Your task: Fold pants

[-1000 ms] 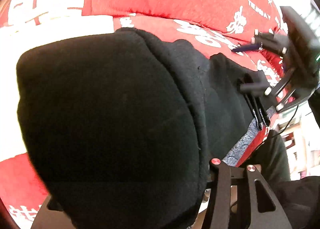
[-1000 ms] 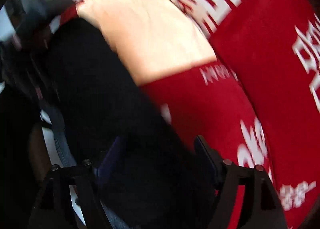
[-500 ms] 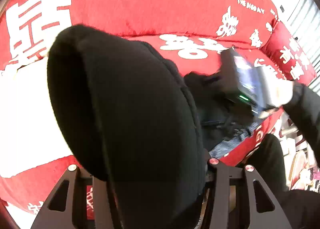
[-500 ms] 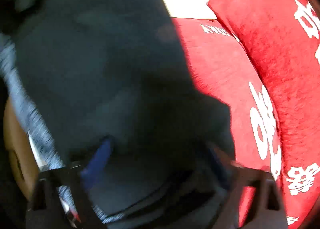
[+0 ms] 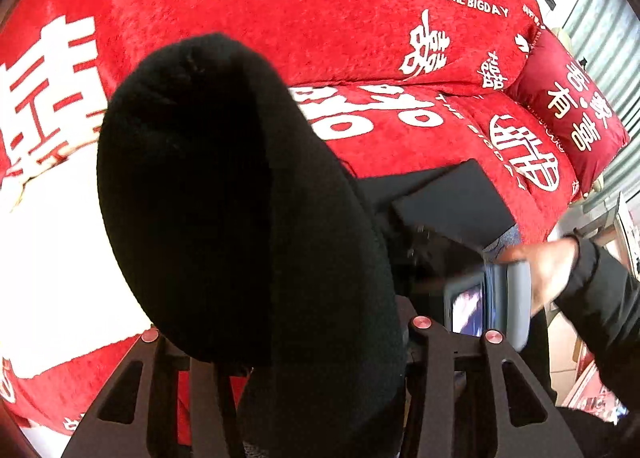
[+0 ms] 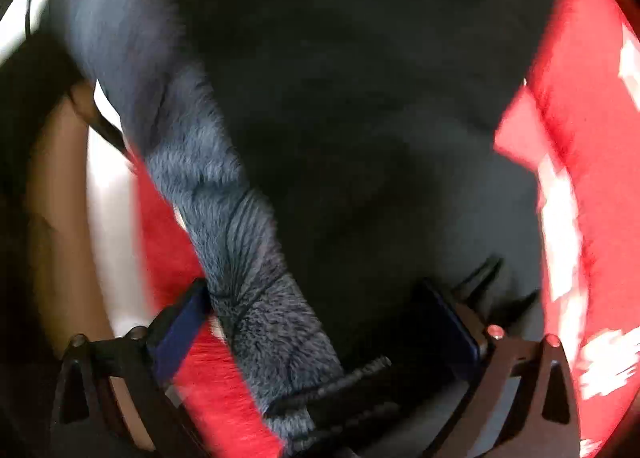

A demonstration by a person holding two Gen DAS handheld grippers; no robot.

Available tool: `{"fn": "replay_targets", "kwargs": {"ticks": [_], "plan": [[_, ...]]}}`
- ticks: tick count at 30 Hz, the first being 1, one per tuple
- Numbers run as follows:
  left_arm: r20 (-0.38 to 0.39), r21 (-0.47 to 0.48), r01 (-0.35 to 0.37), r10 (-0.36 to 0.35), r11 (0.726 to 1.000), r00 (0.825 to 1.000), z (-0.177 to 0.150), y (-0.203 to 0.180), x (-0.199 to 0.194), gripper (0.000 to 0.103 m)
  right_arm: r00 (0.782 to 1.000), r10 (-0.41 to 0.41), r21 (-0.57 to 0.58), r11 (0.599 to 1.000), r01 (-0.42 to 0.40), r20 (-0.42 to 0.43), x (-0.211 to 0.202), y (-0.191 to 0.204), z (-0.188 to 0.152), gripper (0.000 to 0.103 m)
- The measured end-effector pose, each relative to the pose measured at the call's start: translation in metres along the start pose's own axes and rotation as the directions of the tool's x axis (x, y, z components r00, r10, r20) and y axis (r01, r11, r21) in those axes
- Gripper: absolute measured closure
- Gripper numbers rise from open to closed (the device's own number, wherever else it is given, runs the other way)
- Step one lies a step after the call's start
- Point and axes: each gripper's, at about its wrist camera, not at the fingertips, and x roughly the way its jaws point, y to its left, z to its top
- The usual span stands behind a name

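The black pants (image 5: 248, 197) rise as a thick bunched fold that fills the middle of the left wrist view. My left gripper (image 5: 308, 342) has this fold between its fingers, its jaws are closing on it, and the fabric hides the fingertips. The rest of the pants (image 6: 360, 117) lies on the red bedspread (image 5: 360, 17), with the grey fleece lining (image 6: 240, 238) turned out along one edge. My right gripper (image 6: 316, 318) is open wide just above that edge, blue pads on either side of the lining and a black drawstring (image 6: 332, 382). A hand (image 5: 540, 270) holds it.
The red bedspread with white characters covers the whole bed, with a matching red pillow (image 5: 568, 113) at the far right. The bed's edge runs beside the lining, and a brown surface (image 6: 52, 217) shows beyond it. A dark sleeve (image 5: 600, 318) reaches in from the right.
My left gripper has lifted the black fold higher off the bed. My right gripper has spread its jaws and dropped down close to the pants' lined edge.
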Motion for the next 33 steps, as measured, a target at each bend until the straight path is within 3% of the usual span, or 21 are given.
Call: {"fn": "replay_targets", "kwargs": {"ticks": [2, 5, 9, 12, 17, 22, 26, 31, 33], "plan": [[-0.008, 0.013, -0.004, 0.004, 1.000, 1.000, 0.007, -0.012, 0.001, 0.056, 1.000, 0.019, 0.094, 0.995, -0.021, 0.020, -0.016, -0.009, -0.004, 0.003], [-0.022, 0.050, -0.014, 0.015, 0.999, 1.000, 0.020, -0.036, 0.004, 0.057, 0.991, -0.003, 0.146, 0.989, -0.017, 0.136, -0.058, -0.007, -0.024, 0.003], [-0.038, 0.104, -0.005, 0.009, 0.995, 0.999, 0.040, -0.073, 0.011, 0.058, 0.983, -0.097, 0.265, 0.963, 0.053, 0.157, -0.088, -0.007, -0.062, 0.003], [-0.065, 0.142, 0.006, 0.004, 0.990, 0.998, 0.056, -0.107, 0.023, 0.060, 0.979, -0.169, 0.392, 0.913, 0.111, 0.117, -0.096, -0.022, -0.099, 0.003], [-0.101, 0.178, 0.022, -0.004, 0.984, 0.995, 0.080, -0.163, 0.040, 0.060, 0.972, -0.223, 0.593, 0.794, 0.136, 0.075, -0.107, -0.047, -0.162, 0.003], [-0.156, 0.209, 0.016, 0.017, 0.978, 0.988, 0.102, -0.215, 0.073, 0.060, 0.963, -0.263, 0.675, 0.721, 0.159, 0.053, -0.116, -0.053, -0.204, 0.003], [-0.227, 0.225, -0.020, 0.073, 0.974, 0.971, 0.108, -0.244, 0.124, 0.060, 0.962, -0.271, 0.721, 0.676, 0.155, 0.047, -0.117, -0.049, -0.226, 0.003], [-0.319, 0.252, -0.098, 0.178, 0.963, 0.931, 0.104, -0.269, 0.197, 0.057, 0.961, -0.271, 0.766, 0.628, 0.139, 0.048, -0.114, -0.040, -0.251, 0.003], [-0.349, 0.265, -0.137, 0.228, 0.954, 0.909, 0.099, -0.276, 0.219, 0.043, 0.961, -0.274, 0.785, 0.605, 0.133, 0.048, -0.114, -0.038, -0.260, 0.003]]}}
